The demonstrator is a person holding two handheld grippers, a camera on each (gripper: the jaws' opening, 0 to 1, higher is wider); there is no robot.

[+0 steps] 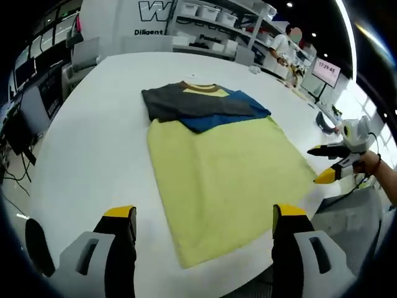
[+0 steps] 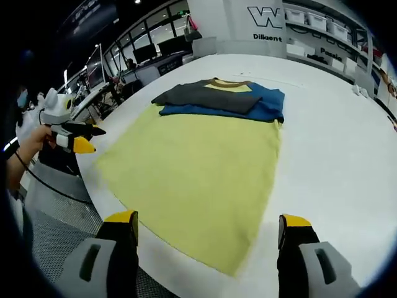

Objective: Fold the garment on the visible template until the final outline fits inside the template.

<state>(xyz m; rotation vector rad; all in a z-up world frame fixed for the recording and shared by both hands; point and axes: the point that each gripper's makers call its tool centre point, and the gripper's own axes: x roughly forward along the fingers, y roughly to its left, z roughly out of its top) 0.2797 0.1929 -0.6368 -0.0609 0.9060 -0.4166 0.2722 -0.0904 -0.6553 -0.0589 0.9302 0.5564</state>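
Observation:
A yellow T-shirt lies flat on the white table, hem towards me. Its grey sleeve and blue sleeve are folded across the chest below the brown collar. My left gripper is open, hovering over the hem and holding nothing. My right gripper, held by a hand, sits beyond the shirt's right edge with its jaws apart. In the right gripper view the shirt spreads ahead of my open right gripper, and the left gripper hangs off the table's left edge.
Shelves with white bins and a person stand behind the table. A small object rests near the far edge. Desks with monitors line the left side. The table edge runs close to the shirt's hem.

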